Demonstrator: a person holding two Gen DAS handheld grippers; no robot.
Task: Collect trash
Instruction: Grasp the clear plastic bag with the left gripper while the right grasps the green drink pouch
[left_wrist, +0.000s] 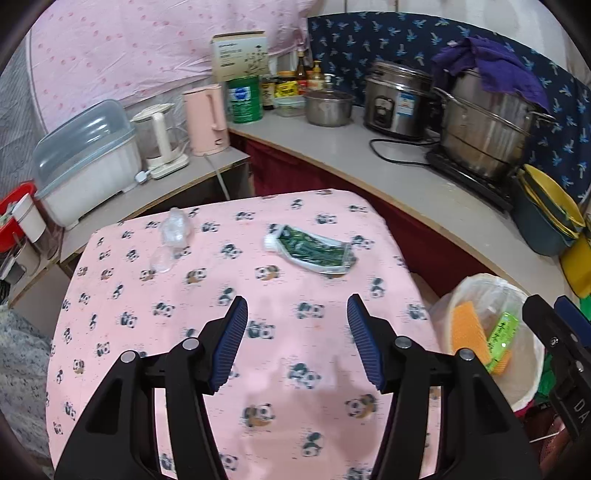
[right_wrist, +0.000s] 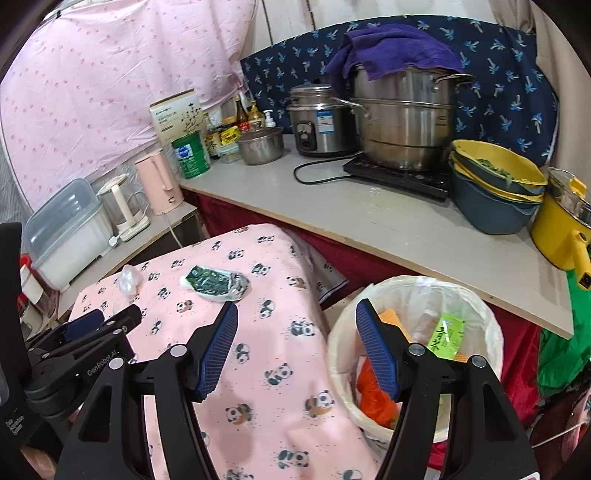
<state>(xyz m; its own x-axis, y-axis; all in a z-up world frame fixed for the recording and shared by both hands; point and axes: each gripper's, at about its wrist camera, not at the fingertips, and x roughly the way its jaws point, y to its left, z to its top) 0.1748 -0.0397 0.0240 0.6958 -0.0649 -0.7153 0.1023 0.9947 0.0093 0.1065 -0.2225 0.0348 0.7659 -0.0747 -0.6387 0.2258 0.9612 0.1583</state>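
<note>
Left wrist view: left gripper (left_wrist: 297, 339), jaws spread, nothing between the ribbed blue pads, poised over the panda-print cloth (left_wrist: 229, 354) on the small table. Right wrist view: right gripper (right_wrist: 297, 349), likewise spread and empty, straddling the table edge and the bin's rim.

Step in hand, as judged: between pickups, some trash binned, two pieces left.

Items remaining:
- green foil wrapper (left_wrist: 310, 251), crumpled flat, glossy, torn silver end; lies on the far half of the cloth.
- clear plastic film (left_wrist: 171, 236), thin, wadded, nearly transparent; far left of the cloth, well apart from the wrapper.

Receptacle: waste bin (left_wrist: 532, 384), round, pale, lined with a translucent bag; stands just beside the table on the right; holds an orange sponge-like slab (left_wrist: 469, 328) and a lime-green packet (left_wrist: 500, 338).

Next move, as judged: reach forward to one piece, lower the pads to the cloth, pinch low. The soft cloth may catch with thin film; both pieces will crush easily.
</note>
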